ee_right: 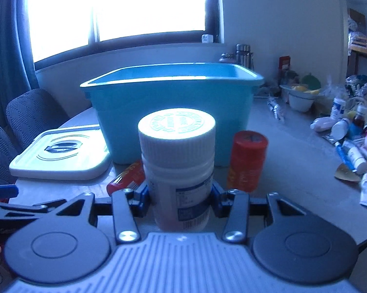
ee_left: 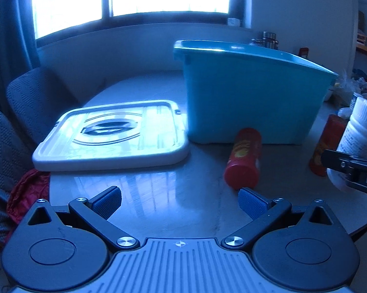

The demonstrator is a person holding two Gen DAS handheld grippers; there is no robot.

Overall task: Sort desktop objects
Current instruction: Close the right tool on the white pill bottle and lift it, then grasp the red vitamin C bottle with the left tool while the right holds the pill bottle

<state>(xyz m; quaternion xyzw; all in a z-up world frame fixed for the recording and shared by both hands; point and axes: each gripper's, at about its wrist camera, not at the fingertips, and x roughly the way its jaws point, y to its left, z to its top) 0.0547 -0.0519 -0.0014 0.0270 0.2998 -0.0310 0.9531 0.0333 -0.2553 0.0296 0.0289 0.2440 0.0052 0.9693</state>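
Now | right gripper clamps white bottle | left gripper agape

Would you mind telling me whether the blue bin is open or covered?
Open. The blue bin shows a bare rim and inner wall, while its white lid lies flat on the table beside it.

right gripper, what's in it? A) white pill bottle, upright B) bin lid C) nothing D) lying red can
A: the right gripper has its blue pads pressed on both sides of the white pill bottle, which stands upright with its cap on; the lying red can and the lid rest on the table.
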